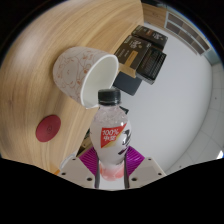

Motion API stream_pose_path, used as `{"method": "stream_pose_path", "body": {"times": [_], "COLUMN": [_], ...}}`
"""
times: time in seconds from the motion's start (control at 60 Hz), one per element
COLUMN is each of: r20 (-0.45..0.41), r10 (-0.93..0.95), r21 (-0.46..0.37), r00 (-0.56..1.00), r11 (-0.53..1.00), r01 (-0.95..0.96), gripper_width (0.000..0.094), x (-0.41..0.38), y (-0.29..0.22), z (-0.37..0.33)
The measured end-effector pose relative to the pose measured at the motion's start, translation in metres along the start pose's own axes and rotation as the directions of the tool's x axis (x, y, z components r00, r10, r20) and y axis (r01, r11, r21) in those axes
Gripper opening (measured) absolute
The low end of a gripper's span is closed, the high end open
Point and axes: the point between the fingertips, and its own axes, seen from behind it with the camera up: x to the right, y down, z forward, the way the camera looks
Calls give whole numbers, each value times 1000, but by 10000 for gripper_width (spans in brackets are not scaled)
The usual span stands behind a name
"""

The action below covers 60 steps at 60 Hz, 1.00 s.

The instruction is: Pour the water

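The wooden counter (60, 30) carries a speckled cup (85, 70) lying tipped, its mouth toward the bottle. The tongs (110, 172) pinch a capped water bottle (110, 135) upright, just below the cup, near a red disc (48, 128).

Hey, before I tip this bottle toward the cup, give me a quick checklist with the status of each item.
1. Fingers gripping the water bottle: ok, both pads press its lower body.
2. Bottle cap off: not ok, the white cap is on.
3. Cup ready to receive: not ok, it appears to lie tilted on the wooden table, mouth facing the bottle.
4. Cup within pouring range: ok, it sits just beyond the bottle.
5. Water level in the bottle: cannot tell, the label hides it.
6. Red round object beside the bottle: ok, clear of the pouring path.
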Motion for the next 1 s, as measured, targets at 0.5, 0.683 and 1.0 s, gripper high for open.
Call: {"method": "stream_pose_path", "body": {"times": [0.5, 0.683, 1.0], "r20": [348, 390, 384], "r10": [935, 863, 827], "r21": [-86, -186, -219], "r00": [-69, -322, -410], "r11": [-42, -268, -350], "r01": [-995, -945, -911], "gripper_width": [335, 333, 354], "x": [28, -29, -89], "y": [29, 6, -27], "z": [-14, -3, 5]}}
